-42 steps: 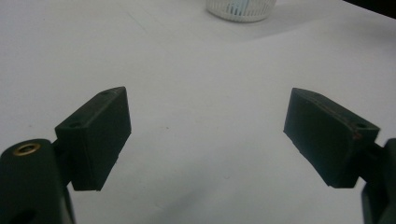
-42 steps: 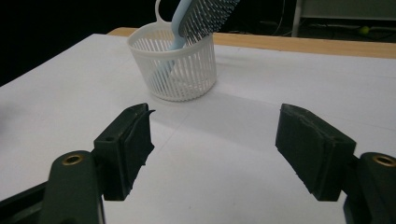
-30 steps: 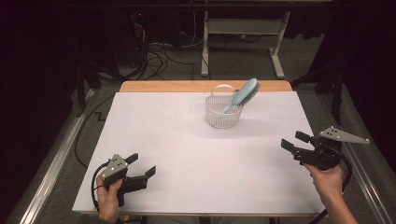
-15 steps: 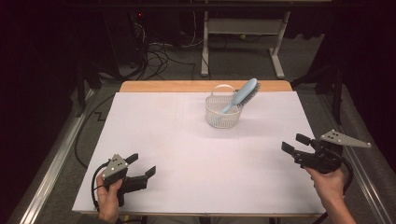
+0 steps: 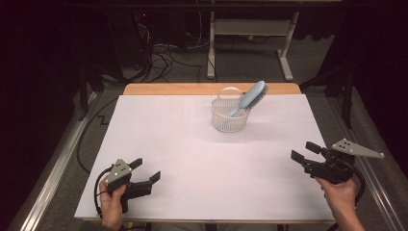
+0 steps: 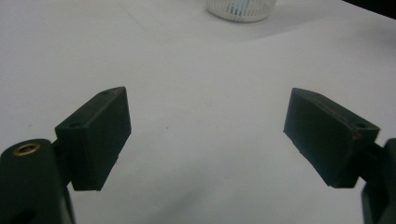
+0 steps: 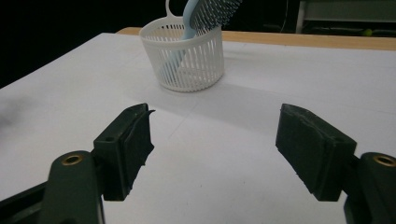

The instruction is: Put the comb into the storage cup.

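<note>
A white slatted basket stands at the far middle of the white table. A light blue hairbrush leans in it, handle down, bristle head sticking out to the upper right. The same basket and hairbrush appear ahead in the right gripper view. My left gripper rests low at the near left corner, open and empty. My right gripper hovers at the near right edge, open, nothing between its jaws. In the left gripper view the basket sits far off at the top.
A wooden strip runs along the table's far edge. Beyond it are cables on the floor and a white metal stand. Metal rails flank the table on both sides.
The right gripper has drifted slightly toward the near edge. The left gripper, basket and hairbrush have not moved.
</note>
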Demonstrator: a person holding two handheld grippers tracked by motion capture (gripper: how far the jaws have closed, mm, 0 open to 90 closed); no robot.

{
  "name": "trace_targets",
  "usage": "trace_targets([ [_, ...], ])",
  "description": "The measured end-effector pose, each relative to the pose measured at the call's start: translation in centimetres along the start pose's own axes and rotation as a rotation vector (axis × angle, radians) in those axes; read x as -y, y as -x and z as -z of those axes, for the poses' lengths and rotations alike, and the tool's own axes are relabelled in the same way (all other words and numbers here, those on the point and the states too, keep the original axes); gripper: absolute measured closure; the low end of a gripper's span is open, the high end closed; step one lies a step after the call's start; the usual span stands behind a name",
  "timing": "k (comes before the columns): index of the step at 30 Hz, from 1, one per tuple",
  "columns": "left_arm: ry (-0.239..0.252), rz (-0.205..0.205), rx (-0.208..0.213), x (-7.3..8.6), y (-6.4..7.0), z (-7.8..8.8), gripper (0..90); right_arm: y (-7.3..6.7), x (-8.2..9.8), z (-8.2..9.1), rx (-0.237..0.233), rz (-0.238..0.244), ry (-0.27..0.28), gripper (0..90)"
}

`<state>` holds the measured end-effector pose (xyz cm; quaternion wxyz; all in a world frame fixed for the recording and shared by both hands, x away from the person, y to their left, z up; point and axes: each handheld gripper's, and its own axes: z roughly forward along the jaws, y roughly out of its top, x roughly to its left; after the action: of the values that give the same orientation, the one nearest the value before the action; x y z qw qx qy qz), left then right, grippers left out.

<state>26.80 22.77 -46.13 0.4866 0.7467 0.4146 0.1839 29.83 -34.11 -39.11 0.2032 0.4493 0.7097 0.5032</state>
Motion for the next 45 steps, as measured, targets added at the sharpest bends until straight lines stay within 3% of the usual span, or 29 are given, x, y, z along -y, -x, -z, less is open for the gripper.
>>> trace_targets([
  [45, 0.008, 0.003, 0.001, -0.1, -0.1, 0.0, 15.8, -2.1, 3.4, 1.6, -0.009, 0.001, 0.043, 21.3],
])
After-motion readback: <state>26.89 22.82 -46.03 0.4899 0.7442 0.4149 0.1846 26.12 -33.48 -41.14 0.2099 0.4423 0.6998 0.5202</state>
